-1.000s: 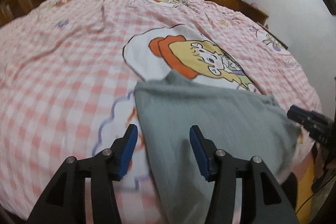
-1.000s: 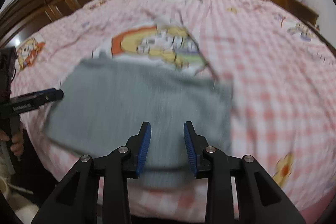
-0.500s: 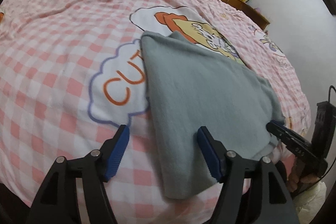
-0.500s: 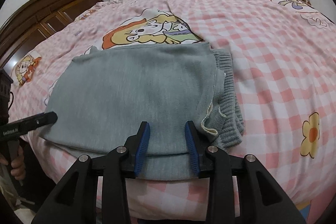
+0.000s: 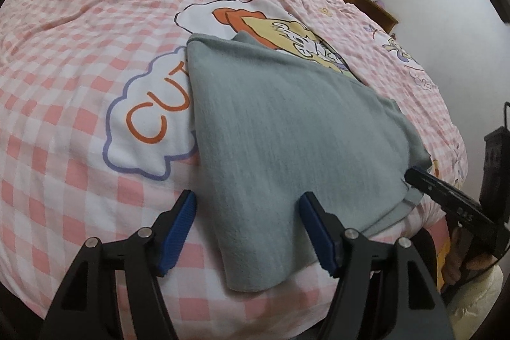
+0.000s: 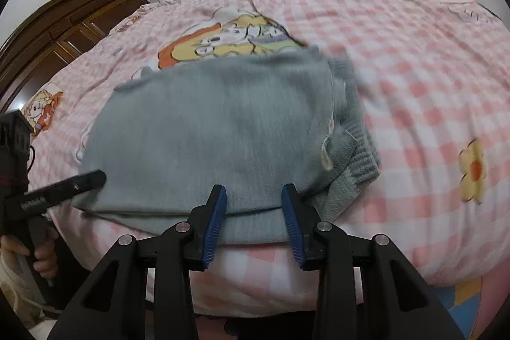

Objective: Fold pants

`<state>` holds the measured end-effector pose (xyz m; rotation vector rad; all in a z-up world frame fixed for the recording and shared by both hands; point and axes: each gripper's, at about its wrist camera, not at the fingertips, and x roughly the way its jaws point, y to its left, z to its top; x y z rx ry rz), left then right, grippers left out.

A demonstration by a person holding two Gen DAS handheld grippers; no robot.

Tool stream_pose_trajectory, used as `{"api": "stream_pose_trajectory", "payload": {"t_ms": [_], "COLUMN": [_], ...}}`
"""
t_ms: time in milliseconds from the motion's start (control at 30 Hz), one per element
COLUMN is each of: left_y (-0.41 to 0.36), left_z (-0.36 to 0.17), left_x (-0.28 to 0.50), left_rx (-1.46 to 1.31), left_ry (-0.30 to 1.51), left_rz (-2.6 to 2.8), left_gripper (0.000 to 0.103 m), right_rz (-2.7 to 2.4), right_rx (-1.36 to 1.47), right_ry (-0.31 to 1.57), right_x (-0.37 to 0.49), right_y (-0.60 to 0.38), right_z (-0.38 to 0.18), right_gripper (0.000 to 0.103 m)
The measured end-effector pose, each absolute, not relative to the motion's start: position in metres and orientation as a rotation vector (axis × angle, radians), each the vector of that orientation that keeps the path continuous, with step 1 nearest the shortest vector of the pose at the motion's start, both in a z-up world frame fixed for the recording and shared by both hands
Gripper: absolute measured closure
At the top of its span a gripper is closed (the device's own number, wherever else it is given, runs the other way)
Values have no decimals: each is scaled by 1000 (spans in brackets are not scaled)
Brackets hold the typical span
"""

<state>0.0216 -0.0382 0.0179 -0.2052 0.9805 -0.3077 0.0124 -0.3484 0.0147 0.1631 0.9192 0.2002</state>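
**Grey pants lie folded at the bed's near edge**

The pants (image 6: 223, 129) rest in a flat stack on the pink checked bed (image 5: 63, 85), ribbed waistband (image 6: 363, 155) poking out on the right. The left hand-held gripper (image 5: 247, 231) stands wide open over the stack's near corner, holding nothing; the right hand-held gripper (image 6: 253, 215) is narrower, also empty. The fabric looks soft, fleecy and light, so it will sag. I'd pinch through all layers at a folded edge.
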Motion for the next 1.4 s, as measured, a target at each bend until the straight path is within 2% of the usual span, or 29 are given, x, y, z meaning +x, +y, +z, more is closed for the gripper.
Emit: {"api": "stream_pose_trajectory", "payload": {"t_ms": [133,467,533,567,633,733,767,800,833,933,1400], "left_y": [-31,-26,-24,-22,-20,-20,-21,-21,-21,-21,-81], "left_z": [11,7,9,10,10,10,12,13,16,30,127], "left_x": [28,29,28,28,28,29,29,28,28,25,15], "left_rx": [-266,-310,-308,-314,-344,-363,-360,-361,-365,-354,-63], "left_ry": [1003,972,964,961,967,977,976,974,969,945,845], "left_rz": [-341,-376,-354,-353,-376,-377,-383,-389,-395,-404,-493], "left_gripper": [26,24,38,41,58,61,65,75,80,84,85], "right_rz": [213,191,185,182,174,171,172,173,175,182,210], "right_rx": [217,199,210,216,221,225,231,239,249,269,373], "right_ry": [898,899,906,910,919,925,923,920,914,888,744], "right_x": [12,11,10,10,7,3,2,1,0,-5,-31], "right_y": [-355,-350,-350,-351,-351,-353,-354,-355,-356,-360,-400], "right_z": [10,13,15,16,19,24,25,27,28,35,55], "right_gripper": [66,66,66,66,66,66,66,66,66,66,66]}}
